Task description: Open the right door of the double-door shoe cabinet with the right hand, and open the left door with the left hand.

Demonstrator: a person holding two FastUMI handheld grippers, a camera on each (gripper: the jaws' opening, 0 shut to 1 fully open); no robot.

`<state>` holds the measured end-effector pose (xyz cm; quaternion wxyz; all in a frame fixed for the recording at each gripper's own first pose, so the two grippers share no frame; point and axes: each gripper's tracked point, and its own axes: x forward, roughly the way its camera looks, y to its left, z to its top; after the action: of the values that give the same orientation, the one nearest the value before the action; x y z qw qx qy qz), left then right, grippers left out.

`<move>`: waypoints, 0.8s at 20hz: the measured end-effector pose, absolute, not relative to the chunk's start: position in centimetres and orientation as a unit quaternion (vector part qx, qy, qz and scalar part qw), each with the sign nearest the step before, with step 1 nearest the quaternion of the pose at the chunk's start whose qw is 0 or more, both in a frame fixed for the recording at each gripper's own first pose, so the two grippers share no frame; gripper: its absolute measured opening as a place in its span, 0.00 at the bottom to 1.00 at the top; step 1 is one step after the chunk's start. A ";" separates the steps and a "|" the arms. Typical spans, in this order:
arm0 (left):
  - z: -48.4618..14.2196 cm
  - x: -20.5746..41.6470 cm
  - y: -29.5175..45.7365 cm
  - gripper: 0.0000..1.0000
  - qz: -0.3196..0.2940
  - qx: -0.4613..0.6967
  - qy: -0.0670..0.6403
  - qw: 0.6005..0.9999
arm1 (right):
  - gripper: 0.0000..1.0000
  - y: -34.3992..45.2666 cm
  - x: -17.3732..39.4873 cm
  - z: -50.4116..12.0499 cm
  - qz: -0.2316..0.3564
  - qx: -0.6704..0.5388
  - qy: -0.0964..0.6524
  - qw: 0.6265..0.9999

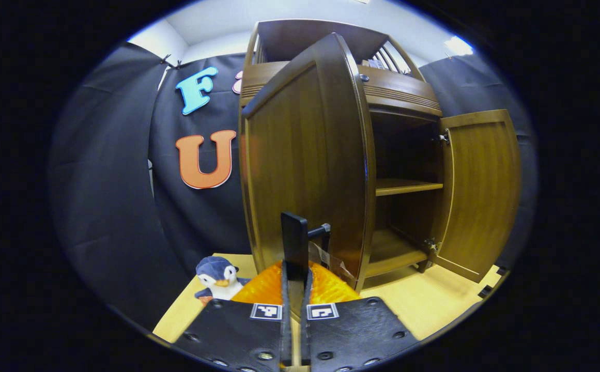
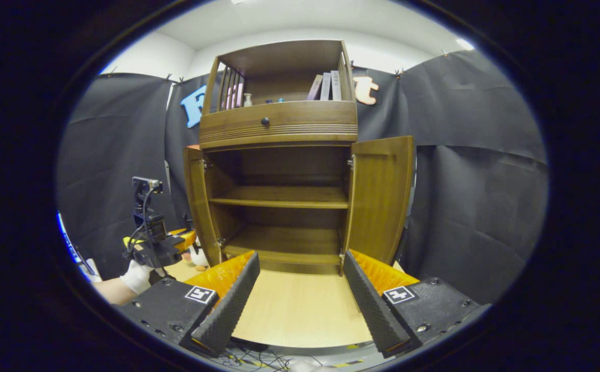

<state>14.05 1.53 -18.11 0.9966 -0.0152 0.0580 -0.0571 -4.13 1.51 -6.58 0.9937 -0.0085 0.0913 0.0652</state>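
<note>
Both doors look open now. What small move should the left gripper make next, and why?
Probably open the left gripper and let go: its fingers look shut on the dark bar handle of the brown wooden left door, already swung wide like the right door.

Cabinet point(image 2: 279, 129) on tabletop point(image 2: 294, 310), penguin toy point(image 1: 218, 278) left – books point(image 2: 325, 86) up top.

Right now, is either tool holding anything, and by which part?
Left tool grips the left door by its handle; right tool holds nothing.

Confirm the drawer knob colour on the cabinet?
Dark, near black, on the drawer knob; clearest in the right gripper view.
</note>
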 end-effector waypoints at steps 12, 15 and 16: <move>-18.5 13.0 11.5 0.07 -0.058 -0.043 0.041 0.997 | 1.00 2.6 -3.2 -7.6 0.082 -0.002 0.103 0.991; -18.6 13.2 12.5 0.00 -0.077 -0.038 0.035 0.996 | 1.00 3.3 -3.1 -8.0 0.090 0.001 0.109 0.990; -18.7 13.3 12.8 0.00 -0.083 -0.039 0.033 0.995 | 1.00 3.5 -3.0 -8.0 0.091 0.000 0.110 0.990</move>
<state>13.28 12.83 -18.65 0.9953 -0.0392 0.0326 -0.0827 -3.03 3.48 -7.95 0.9897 -0.0004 0.1105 0.0910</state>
